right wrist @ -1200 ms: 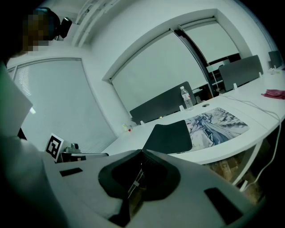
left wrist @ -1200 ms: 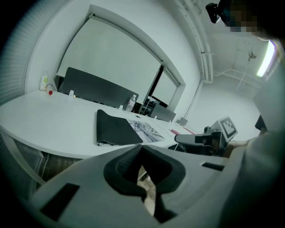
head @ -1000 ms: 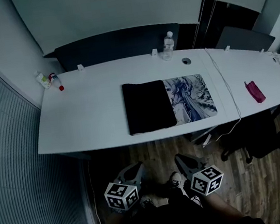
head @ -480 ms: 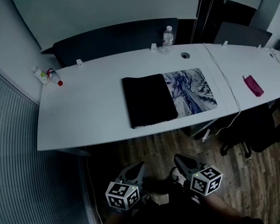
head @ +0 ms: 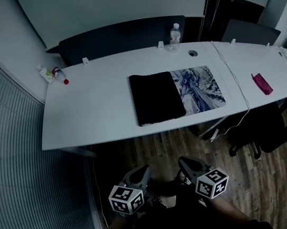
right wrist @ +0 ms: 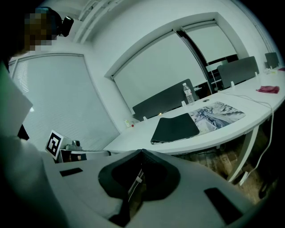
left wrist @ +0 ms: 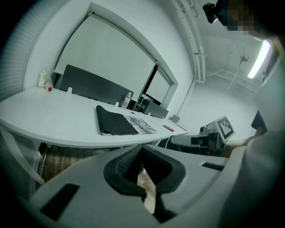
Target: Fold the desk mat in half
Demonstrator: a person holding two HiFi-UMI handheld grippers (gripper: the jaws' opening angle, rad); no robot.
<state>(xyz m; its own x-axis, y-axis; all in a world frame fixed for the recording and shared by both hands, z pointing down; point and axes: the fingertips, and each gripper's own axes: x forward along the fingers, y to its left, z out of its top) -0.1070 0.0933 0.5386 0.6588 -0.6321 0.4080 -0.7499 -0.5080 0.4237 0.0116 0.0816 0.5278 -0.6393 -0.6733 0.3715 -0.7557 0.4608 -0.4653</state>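
Desk mat [head: 178, 93], rectangular, lies flat on the long white table [head: 95, 110], close to its near edge. Its left part is plain black [head: 156, 97] and overlaps the right part, which shows a blue-grey printed picture [head: 202, 87]. A clear plastic water bottle [head: 174, 33] stands at the table's far edge behind the mat. Two small bottles [head: 52, 74] sit at the far left corner, and a thin white cable [head: 233, 84] and a dark pink cloth [head: 261, 83] lie to the mat's right. Both tongs are well apart from the table, low over the wooden floor [head: 154, 149]. The left gripper [head: 142, 169] and the right gripper [head: 184, 162] each have their jaws together on nothing
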